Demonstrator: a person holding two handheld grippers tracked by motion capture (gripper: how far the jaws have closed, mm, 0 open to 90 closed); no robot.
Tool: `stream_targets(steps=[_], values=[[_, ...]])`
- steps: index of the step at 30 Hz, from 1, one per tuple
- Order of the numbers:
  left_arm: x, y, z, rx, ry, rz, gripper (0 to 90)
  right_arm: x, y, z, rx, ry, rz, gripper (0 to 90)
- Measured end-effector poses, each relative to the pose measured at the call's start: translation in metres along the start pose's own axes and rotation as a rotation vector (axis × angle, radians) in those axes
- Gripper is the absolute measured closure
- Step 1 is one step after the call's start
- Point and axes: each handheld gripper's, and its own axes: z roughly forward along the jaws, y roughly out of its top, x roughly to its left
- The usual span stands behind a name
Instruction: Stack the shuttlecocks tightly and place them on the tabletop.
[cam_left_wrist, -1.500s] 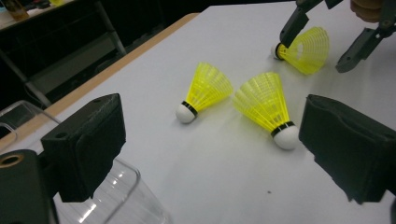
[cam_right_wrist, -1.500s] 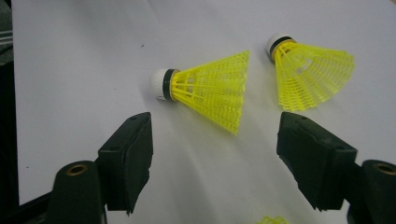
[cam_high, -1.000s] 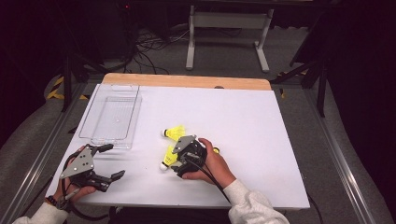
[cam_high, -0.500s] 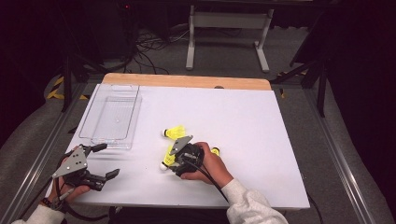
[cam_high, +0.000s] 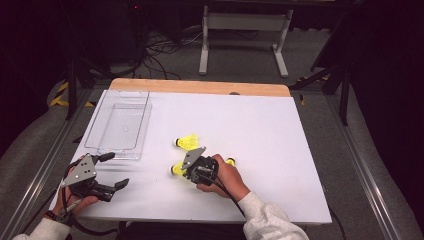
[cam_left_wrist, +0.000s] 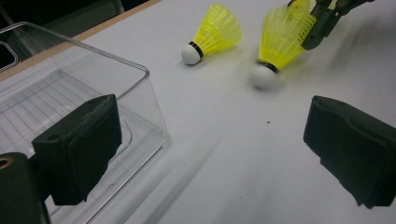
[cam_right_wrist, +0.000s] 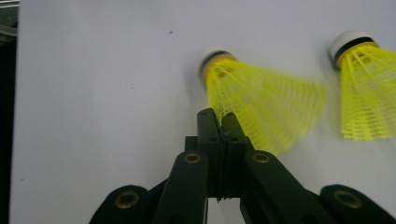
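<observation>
Two yellow shuttlecocks with white corks are near the middle of the white table. One shuttlecock (cam_high: 188, 142) (cam_left_wrist: 215, 32) (cam_right_wrist: 366, 93) lies free on its side. My right gripper (cam_high: 184, 170) (cam_right_wrist: 218, 119) is shut on the skirt edge of the other shuttlecock (cam_high: 175, 170) (cam_right_wrist: 261, 107) (cam_left_wrist: 280, 42), which is blurred and points cork-first to the left. My left gripper (cam_high: 118, 170) (cam_left_wrist: 215, 149) is open wide and holds nothing. It sits at the near left, just in front of the clear plastic tray (cam_high: 120, 125) (cam_left_wrist: 70, 93).
A third yellow piece (cam_high: 230, 161) peeks out behind the right hand. The clear tray has nothing in it and sits along the table's left side. A wooden strip (cam_high: 200, 86) borders the far edge. Bare white surface lies to the right.
The right gripper has shifted slightly with its shuttlecock, which now sits a little higher and farther left. The left gripper has barely moved.
</observation>
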Motion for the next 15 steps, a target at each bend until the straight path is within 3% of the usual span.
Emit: stream_targets(steps=[15], values=[[0.003,0.000,0.003,-0.003,0.001,-0.002,5.3,0.000,-0.002,-0.015,-0.078,-0.026,-0.005,90.0]])
